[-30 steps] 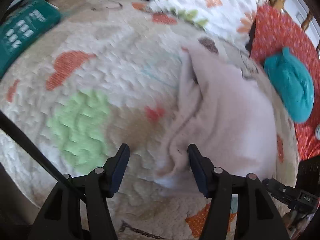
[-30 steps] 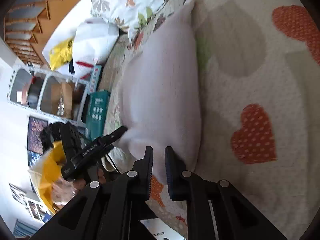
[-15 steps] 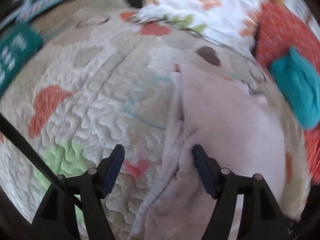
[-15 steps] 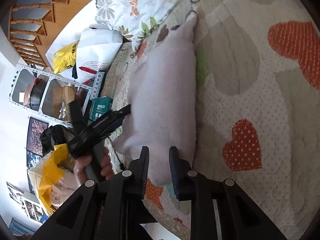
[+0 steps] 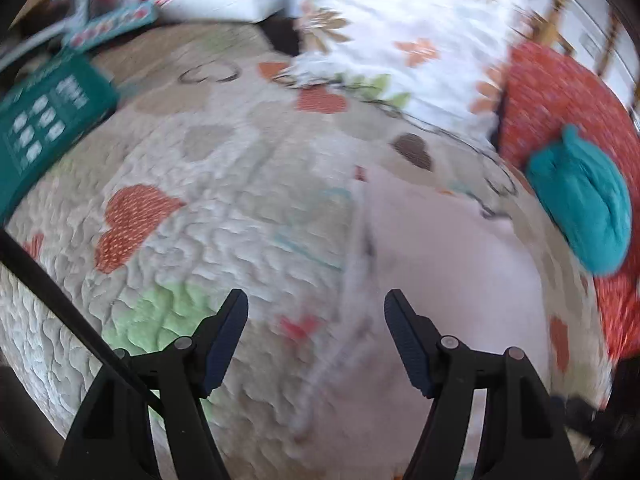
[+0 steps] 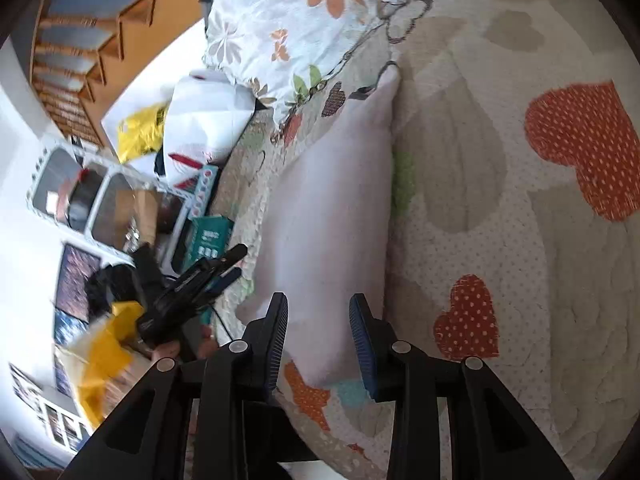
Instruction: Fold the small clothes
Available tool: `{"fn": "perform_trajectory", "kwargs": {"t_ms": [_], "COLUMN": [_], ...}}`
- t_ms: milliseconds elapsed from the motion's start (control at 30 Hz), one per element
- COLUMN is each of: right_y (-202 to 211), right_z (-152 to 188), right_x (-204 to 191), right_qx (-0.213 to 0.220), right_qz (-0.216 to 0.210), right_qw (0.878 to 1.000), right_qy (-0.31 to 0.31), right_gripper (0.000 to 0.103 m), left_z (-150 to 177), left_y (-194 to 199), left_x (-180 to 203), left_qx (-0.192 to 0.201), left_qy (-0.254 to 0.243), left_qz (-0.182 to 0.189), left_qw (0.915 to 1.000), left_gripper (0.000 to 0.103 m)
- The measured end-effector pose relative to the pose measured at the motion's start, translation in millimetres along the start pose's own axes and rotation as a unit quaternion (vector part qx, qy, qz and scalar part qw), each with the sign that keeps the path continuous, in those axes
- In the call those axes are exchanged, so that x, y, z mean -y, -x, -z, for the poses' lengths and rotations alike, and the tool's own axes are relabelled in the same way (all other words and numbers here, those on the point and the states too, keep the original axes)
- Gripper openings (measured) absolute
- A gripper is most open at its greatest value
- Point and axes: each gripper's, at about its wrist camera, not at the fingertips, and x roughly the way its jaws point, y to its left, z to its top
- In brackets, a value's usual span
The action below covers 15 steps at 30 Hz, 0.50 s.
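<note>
A pale pink folded garment lies flat on the heart-patterned quilt. My left gripper is open above the garment's left edge, holding nothing. In the right wrist view the same garment lies lengthwise ahead, and my right gripper is open over its near end, with nothing between the jaws. The left gripper also shows in the right wrist view, off the bed's left side. The left wrist view is motion-blurred.
A teal garment lies on a red dotted cushion at the right. A floral pillow is at the bed's head. A green box lies at the left edge. Shelves and bags stand beside the bed.
My right gripper has opened and let go of the pink garment, which now lies flat. My left gripper stayed open and drew back from the garment's edge.
</note>
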Motion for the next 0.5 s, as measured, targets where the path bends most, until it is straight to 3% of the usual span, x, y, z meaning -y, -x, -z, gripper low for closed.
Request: {"fn": "perform_trajectory", "kwargs": {"t_ms": [133,200,333,500], "right_y": [-12.4,-20.7,-25.0,-5.4], "right_z": [4.6,7.6,9.3,0.3], "right_x": [-3.1,-0.1,1.4,-2.8], "right_qx": [-0.017,-0.03,-0.037,0.003], "right_qz": [0.025,0.05,0.06,0.056], "right_qw": [0.999,0.998,0.997,0.998], "right_qy": [0.018,0.023,0.024,0.031], "right_gripper": [0.036,0.037,0.037,0.047], "left_z": [19.8,26.0,22.0,19.9], "left_y": [-11.3,-27.4,-17.8,0.3], "left_x": [20.8,17.9,7.4,3.4], "left_qx": [-0.036,-0.073,-0.064,-0.036], "left_qy": [-0.052,-0.038,-0.01,-0.009], "left_qz": [-0.016,-0.01,0.009,-0.002], "left_qw": [0.9979,0.9966,0.9979,0.9993], "left_gripper": [0.07,0.07,0.071,0.071]}}
